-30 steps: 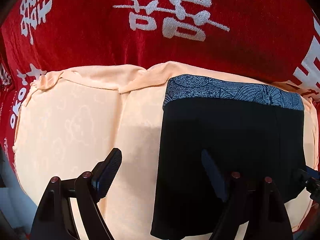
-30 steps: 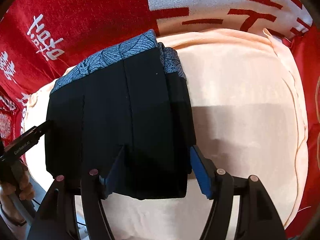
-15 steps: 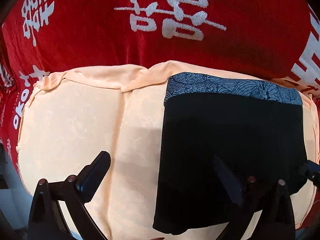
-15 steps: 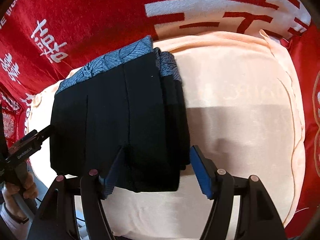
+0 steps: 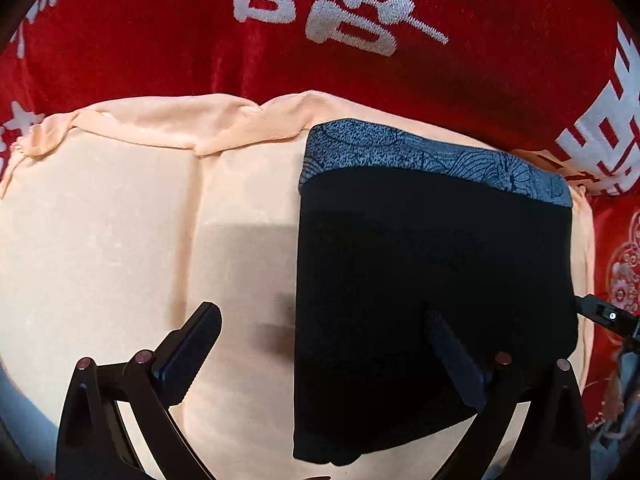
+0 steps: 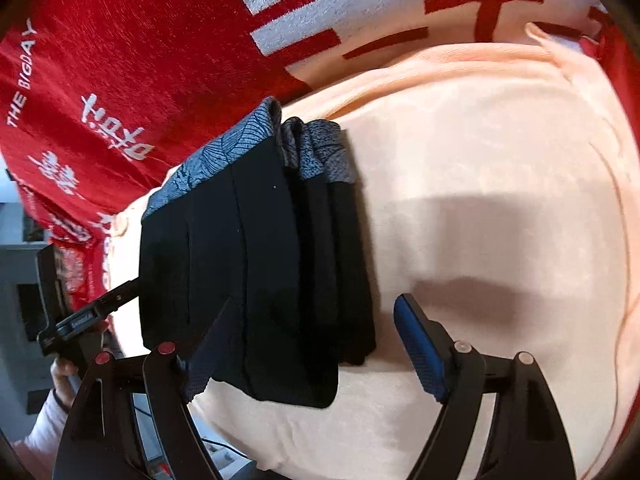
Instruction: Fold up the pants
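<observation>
Pants [image 5: 432, 280]: black, folded into a compact stack with the blue-grey patterned waistband [image 5: 420, 156] at the far edge; you have them lying on the right part of the peach cloth [image 5: 120, 240].
Fold layers: visible along the stack's right side in your right wrist view (several edges stacked) [image 6: 332, 248].
Left gripper [image 5: 324, 354]: your fingers stand wide, having just been opening; one finger over bare peach cloth, the other over the pants, neither pressing on them.
Right gripper [image 6: 308, 346]: fingers wide, just been opening further; the near end of the pants lies between them, not pinched.
Peach cloth: spread over a red blanket [image 5: 160, 40] with white characters.
Surface: looks like a bed.
</observation>
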Action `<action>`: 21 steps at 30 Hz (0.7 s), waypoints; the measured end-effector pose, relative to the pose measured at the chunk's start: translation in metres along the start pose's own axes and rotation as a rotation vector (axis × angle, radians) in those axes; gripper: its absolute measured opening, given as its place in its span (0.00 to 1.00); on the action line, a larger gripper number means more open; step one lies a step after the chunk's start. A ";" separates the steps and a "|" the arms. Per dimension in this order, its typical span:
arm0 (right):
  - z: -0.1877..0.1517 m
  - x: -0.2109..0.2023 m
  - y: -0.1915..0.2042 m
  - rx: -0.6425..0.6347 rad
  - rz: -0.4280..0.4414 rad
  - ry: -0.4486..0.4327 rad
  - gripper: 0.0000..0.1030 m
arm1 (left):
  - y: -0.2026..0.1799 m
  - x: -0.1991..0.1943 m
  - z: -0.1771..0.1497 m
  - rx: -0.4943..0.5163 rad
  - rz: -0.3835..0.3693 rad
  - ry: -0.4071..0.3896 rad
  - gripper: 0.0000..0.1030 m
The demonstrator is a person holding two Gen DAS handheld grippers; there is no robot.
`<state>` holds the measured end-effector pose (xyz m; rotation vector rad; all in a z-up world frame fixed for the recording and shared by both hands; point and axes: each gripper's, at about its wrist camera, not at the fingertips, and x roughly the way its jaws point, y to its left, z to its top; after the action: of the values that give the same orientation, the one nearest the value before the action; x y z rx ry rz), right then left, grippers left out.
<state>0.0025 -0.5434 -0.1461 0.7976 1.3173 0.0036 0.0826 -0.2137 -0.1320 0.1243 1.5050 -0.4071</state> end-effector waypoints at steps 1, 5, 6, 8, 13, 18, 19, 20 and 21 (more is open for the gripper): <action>0.002 0.004 -0.001 -0.002 0.009 0.004 0.82 | 0.001 0.002 0.002 -0.001 -0.014 0.006 1.00; 0.012 0.016 -0.008 0.001 0.045 0.014 0.82 | 0.005 0.014 0.012 -0.008 -0.083 0.042 1.00; 0.014 0.019 -0.011 0.004 0.061 0.015 0.82 | 0.006 0.017 0.013 -0.009 -0.102 0.051 1.00; 0.018 0.024 -0.016 0.017 0.096 0.029 0.82 | 0.008 0.024 0.016 -0.014 -0.134 0.067 1.00; 0.024 0.039 -0.023 0.016 0.210 0.092 0.82 | 0.009 0.040 0.021 -0.036 -0.211 0.082 1.00; 0.031 0.053 -0.025 0.004 0.290 0.102 0.84 | 0.004 0.056 0.028 -0.046 -0.291 0.092 1.00; 0.033 0.054 -0.025 0.007 0.300 0.099 0.84 | 0.002 0.059 0.029 -0.045 -0.302 0.094 1.00; 0.035 0.056 -0.026 0.015 0.310 0.097 0.84 | 0.002 0.062 0.029 -0.044 -0.308 0.095 1.00; 0.037 0.056 -0.027 0.022 0.319 0.095 0.84 | 0.001 0.063 0.029 -0.045 -0.314 0.096 1.00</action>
<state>0.0388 -0.5582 -0.2070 1.0294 1.2679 0.2833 0.1117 -0.2337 -0.1924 -0.1322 1.6325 -0.6244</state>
